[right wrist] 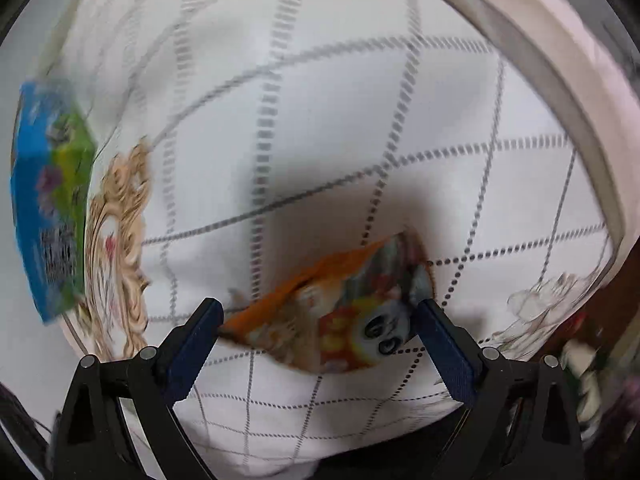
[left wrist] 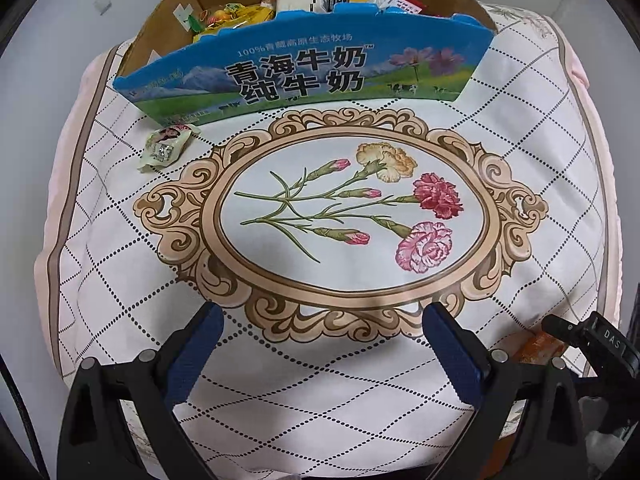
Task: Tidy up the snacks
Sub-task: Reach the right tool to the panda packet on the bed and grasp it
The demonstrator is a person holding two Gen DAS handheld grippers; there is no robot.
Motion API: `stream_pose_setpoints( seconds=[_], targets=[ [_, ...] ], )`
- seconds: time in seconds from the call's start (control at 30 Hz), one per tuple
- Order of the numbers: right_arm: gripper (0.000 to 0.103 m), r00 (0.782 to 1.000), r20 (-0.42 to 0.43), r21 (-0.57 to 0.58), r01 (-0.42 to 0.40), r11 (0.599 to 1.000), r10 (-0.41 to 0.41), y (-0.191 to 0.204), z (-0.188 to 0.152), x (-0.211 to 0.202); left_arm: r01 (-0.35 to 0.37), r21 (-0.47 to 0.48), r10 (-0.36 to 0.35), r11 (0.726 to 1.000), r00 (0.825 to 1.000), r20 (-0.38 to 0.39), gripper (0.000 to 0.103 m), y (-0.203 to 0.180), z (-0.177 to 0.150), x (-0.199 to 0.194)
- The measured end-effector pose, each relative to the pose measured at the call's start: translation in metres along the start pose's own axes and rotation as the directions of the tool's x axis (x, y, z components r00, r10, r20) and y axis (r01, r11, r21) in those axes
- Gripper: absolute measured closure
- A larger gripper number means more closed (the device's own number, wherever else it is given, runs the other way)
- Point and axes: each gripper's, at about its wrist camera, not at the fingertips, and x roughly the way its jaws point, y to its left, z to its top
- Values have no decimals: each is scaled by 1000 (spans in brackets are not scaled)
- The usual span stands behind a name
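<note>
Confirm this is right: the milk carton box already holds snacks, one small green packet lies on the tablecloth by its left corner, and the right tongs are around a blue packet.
One slip: the packet between the right tongs is orange, as the right wrist view shows. The rest stands.

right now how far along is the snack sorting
Mostly done: the milk carton box already holds many snacks. In hand: the right gripper has its jaws around an orange packet, grip unclear. Left: a small pale packet beside the box; the left gripper is open.
</note>
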Motion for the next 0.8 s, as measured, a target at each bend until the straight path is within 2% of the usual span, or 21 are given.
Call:
stream_pose_setpoints(
  seconds=[0.13,0.17,0.27,0.33,0.47,0.57,0.7,0.8],
  targets=[
    [5,999,-20,89,-43,995,45,-16,3,15,-4,-8,4,1000,1000,-8,1,2,1,3],
    [9,997,-25,114,-66,991,69,-21,2,18,-4,-10,4,1000,1000,-9,1,2,1,3],
    [26,997,-17,125,-68,990,70,-24,-3,18,-3,-16,3,1000,1000,-9,1,4,2,3],
    [30,998,2,104,-68,992,68,-22,-6,14,-1,-21,1,1000,1000,-8,1,6,3,2],
    [33,996,65,-13,-56,998,56,5,-13,-6,6,-38,-6,999,1000,7,1,15,9,-5],
    [34,991,120,-144,-43,989,60,45,-20,-27,2,-71,0,997,1000,25,1,30,22,-13],
    [34,984,160,-328,-21,945,77,115,-31,-42,-24,-149,32,988,998,49,1,69,50,-20],
    [34,985,155,-448,6,894,71,166,-34,-39,-44,-204,52,978,998,32,1,102,71,-15]
  ],
)
